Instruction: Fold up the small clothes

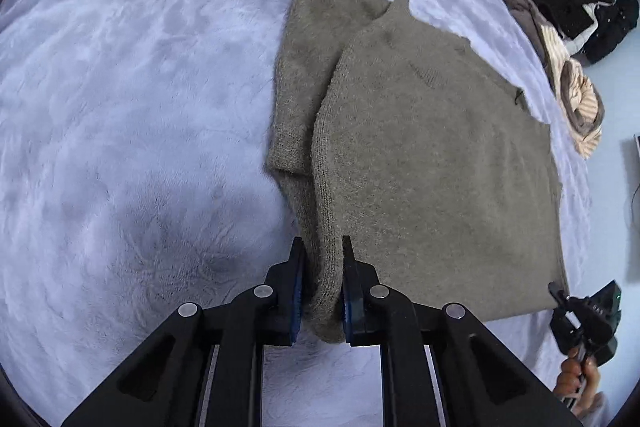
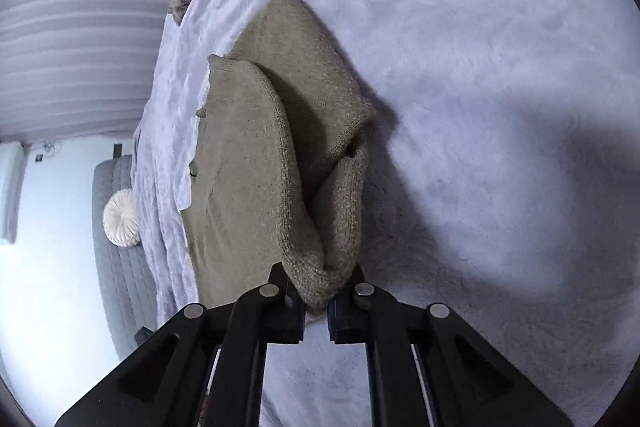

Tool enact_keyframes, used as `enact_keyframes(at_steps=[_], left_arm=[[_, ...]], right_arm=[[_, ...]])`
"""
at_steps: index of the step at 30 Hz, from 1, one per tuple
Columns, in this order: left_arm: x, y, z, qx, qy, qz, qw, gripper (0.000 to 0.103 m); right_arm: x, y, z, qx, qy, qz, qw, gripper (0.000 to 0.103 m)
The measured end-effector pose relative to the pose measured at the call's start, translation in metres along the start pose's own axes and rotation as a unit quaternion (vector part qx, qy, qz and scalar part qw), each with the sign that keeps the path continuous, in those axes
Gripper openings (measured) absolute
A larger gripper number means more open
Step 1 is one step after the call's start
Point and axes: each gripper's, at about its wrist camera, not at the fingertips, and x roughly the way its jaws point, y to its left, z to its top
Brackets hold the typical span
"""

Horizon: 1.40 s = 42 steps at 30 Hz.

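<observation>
The fuzzy olive-grey knit sweater (image 1: 432, 163) is spread on the fluffy lavender blanket (image 1: 120, 107), folded edge pinched by left gripper (image 1: 323, 287) fingers, a corner clamped by right gripper (image 2: 316, 301).

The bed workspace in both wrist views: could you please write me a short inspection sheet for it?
Surface: lavender fleece blanket, rumpled.
Job's things: olive knit sweater lying flat, sleeve folded beside its body.
Clutter: striped beige and brown clothes at the bed edge; black garment beyond.
Grippers: left hand-held gripper shut on the sweater's edge; right hand-held gripper shut on a bunched corner.
Cables: thin dark cable by the bed.
Surroundings: grey quilted seat, white round cushion.
</observation>
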Motion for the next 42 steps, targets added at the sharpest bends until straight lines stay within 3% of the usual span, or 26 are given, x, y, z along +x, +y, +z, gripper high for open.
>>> enact_keyframes(at_steps=[3, 5, 7, 12, 16, 18, 22, 25, 26, 30, 37, 42], left_arm=[[0.013, 0.007, -0.013, 0.023, -0.005, 0.03, 0.9993, 0.023], [0.007, 0.011, -0.018, 0.026, -0.006, 0.043, 0.9987, 0.029], [-0.002, 0.015, -0.022, 0.038, -0.009, 0.084, 0.9957, 0.058], [-0.024, 0.015, -0.018, 0.036, -0.014, 0.109, 0.9933, 0.058], [-0.036, -0.009, -0.008, 0.062, -0.031, 0.076, 0.9947, 0.058], [-0.025, -0.03, -0.002, 0.082, -0.027, 0.055, 0.9948, 0.058], [0.011, -0.054, 0.004, 0.11, -0.01, 0.071, 0.9914, 0.058], [0.024, -0.049, -0.005, 0.111, -0.011, 0.079, 0.9906, 0.058], [0.022, -0.049, -0.005, 0.111, -0.012, 0.075, 0.9909, 0.058], [0.016, -0.045, -0.006, 0.117, -0.004, 0.081, 0.9898, 0.058], [0.016, -0.053, -0.008, 0.106, -0.005, 0.111, 0.9881, 0.058], [0.004, -0.06, -0.024, 0.103, -0.005, 0.111, 0.9884, 0.059]], right_arm=[[0.021, -0.016, 0.004, -0.021, 0.026, -0.05, 0.998, 0.008], [0.02, -0.022, 0.004, -0.025, 0.024, -0.048, 0.998, 0.008], [0.014, -0.018, 0.003, -0.031, 0.023, -0.055, 0.998, 0.009], [-0.011, -0.008, -0.006, -0.055, 0.02, -0.1, 0.993, 0.015], [-0.039, 0.019, -0.013, -0.106, -0.011, -0.098, 0.99, 0.015], [-0.035, 0.039, -0.011, -0.133, -0.016, -0.095, 0.986, 0.015], [-0.009, 0.052, -0.009, -0.17, -0.005, -0.114, 0.979, 0.015], [0.019, 0.037, -0.007, -0.164, 0.018, -0.152, 0.975, 0.015], [0.023, 0.027, -0.007, -0.154, 0.025, -0.159, 0.975, 0.01], [0.016, 0.001, -0.004, -0.112, 0.013, -0.109, 0.988, 0.008], [0.018, 0.004, -0.005, -0.114, 0.008, -0.121, 0.986, 0.008], [0.016, 0.004, -0.006, -0.1, 0.002, -0.115, 0.988, 0.008]])
